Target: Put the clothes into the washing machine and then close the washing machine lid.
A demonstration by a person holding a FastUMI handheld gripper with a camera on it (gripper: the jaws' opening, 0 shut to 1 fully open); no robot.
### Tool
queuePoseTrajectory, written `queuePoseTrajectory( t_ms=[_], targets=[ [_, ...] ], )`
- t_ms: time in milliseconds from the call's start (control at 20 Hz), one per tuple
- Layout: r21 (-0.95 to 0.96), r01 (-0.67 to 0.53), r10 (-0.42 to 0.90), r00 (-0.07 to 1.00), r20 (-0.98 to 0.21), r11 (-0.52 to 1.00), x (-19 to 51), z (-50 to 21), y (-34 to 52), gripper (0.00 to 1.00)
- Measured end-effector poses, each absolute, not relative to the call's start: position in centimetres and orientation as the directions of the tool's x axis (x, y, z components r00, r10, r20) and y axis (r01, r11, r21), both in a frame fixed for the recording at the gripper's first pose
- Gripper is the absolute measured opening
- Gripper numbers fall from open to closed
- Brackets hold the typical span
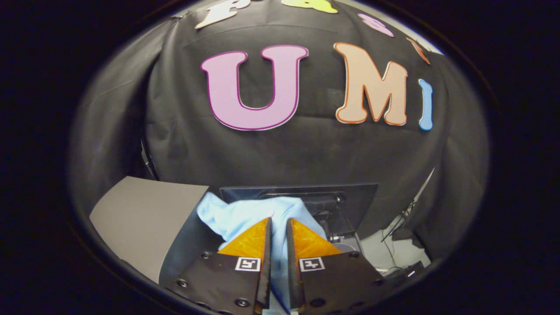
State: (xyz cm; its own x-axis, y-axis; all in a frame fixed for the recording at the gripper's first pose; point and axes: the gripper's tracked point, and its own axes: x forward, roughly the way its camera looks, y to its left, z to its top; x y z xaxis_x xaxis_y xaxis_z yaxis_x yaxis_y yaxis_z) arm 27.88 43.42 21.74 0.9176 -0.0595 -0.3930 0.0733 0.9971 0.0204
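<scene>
In the gripper view, the gripper (278, 227) sits low in the middle of the frame, its two fingers nearly together and pinching a light blue cloth (245, 214). The cloth bunches up just ahead of the fingers. Behind it stands the dark washing machine (350, 201). A grey board (140, 218) lies at lower left.

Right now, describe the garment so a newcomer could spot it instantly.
Start at the black cloth wall and drop to the dark machine below it, beside a grey panel. The garment is bunched just ahead of the gripper, a fold pinched between the nearly closed fingers. It is the one soft, pale blue thing among hard dark and grey surfaces.
</scene>
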Motion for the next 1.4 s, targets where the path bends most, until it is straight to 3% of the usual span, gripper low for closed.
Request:
queuePoseTrajectory(
  t_ms=[650, 1050, 1400],
  targets=[
    [0.036, 0.086, -0.067, 0.926, -0.370, 0.996, 29.3, 22.1, 42.2, 0.14],
    [0.033, 0.100, -0.083, 0.937, -0.339, 0.994, 32.1, 22.3, 41.9, 0.98],
    [0.024, 0.080, -0.071, 0.965, -0.252, 0.997, 38.0, 23.5, 43.3, 0.98]
  ],
)
